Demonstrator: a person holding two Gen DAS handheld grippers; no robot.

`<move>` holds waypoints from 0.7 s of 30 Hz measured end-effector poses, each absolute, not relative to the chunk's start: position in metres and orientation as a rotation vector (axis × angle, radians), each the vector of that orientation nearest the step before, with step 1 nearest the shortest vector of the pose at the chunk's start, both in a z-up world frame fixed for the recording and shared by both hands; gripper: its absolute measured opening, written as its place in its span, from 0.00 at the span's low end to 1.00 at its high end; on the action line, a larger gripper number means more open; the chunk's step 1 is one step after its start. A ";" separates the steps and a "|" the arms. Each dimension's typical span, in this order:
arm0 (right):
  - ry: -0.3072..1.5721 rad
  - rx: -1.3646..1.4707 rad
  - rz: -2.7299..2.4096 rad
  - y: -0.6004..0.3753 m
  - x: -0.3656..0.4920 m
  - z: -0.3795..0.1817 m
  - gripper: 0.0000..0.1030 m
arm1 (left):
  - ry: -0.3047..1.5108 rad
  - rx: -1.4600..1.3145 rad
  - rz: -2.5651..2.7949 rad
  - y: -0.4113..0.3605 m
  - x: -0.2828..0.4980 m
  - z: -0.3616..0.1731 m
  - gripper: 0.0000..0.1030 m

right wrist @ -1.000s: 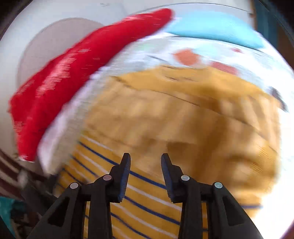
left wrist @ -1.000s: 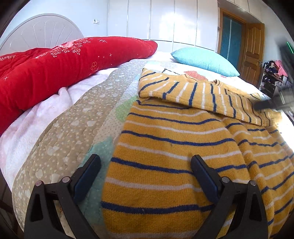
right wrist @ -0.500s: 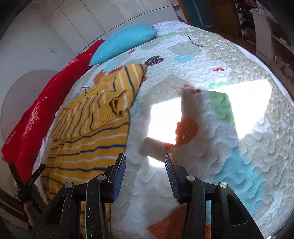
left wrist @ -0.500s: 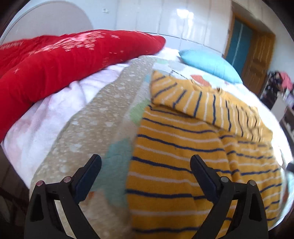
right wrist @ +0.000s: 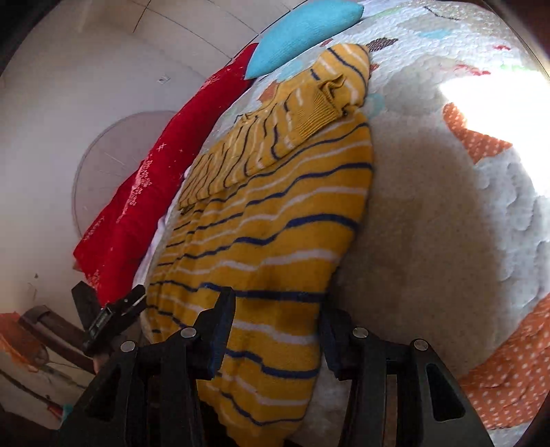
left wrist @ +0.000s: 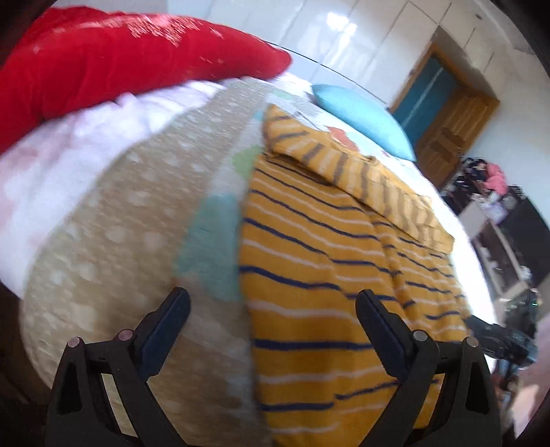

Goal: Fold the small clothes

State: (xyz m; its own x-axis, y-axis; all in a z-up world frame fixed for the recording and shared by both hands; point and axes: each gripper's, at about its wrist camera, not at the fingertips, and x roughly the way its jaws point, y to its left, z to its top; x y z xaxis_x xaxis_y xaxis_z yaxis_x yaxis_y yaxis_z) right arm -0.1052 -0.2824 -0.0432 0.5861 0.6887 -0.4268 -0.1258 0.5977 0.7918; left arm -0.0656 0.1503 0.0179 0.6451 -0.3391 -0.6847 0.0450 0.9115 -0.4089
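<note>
A yellow sweater [left wrist: 330,275] with navy and white stripes is lying flat on the quilt [left wrist: 113,247] of a bed, its sleeves folded across the upper part of the body so that their stripes are running crosswise to those below. In the right wrist view the ribbed cuff [right wrist: 316,117] of one sleeve is resting on top of the fold, near the far end of the garment. The left gripper [left wrist: 273,311] is hovering over the near left edge of the sweater with its jaws standing wide apart and nothing between the pads; one finger is sitting above the bare quilt, the other above the striped knit. The right gripper [right wrist: 276,319] is hanging over the near right edge of the sweater, its jaws parted and gripping nothing, with the hem lying beneath the gap between them; whether the pads are touching the cloth cannot be told. A red blanket [right wrist: 151,185] is stretching along the far side of the bed, carrying pale snowflake-like marks and some lettering too blurred to read. A blue pillow [right wrist: 302,31] is lying beyond the sweater's far end. A wooden door [left wrist: 450,137] is showing behind the bed in the left wrist view. No brand or label is showing on the sweater.
</note>
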 end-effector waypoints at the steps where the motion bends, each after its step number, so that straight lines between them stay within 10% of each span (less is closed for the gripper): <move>1: 0.807 0.821 0.566 -0.280 -0.105 -0.046 0.50 | 0.846 -0.381 -0.242 0.146 -0.068 0.017 0.94; 11: 0.820 0.953 0.723 -0.248 -0.127 -0.070 0.50 | 0.918 -0.497 -0.415 0.117 -0.100 -0.004 0.94; 13: 0.828 0.956 0.727 -0.240 -0.130 -0.073 0.50 | 0.929 -0.495 -0.400 0.112 -0.105 -0.005 0.85; 17: 0.868 0.955 0.739 -0.223 -0.135 -0.079 0.49 | 0.987 -0.458 -0.308 0.113 -0.108 -0.005 0.28; 21: 0.887 0.935 0.720 -0.213 -0.141 -0.079 0.49 | 1.012 -0.537 -0.312 0.125 -0.109 -0.007 0.26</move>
State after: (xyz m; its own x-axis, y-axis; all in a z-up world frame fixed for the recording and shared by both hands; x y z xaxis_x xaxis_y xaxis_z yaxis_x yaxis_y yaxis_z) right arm -0.1407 -0.2127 -0.0793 0.4576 0.8301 -0.3186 -0.1412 0.4216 0.8957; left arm -0.1090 0.1252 -0.0070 0.5022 -0.4853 -0.7158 0.0029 0.8286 -0.5598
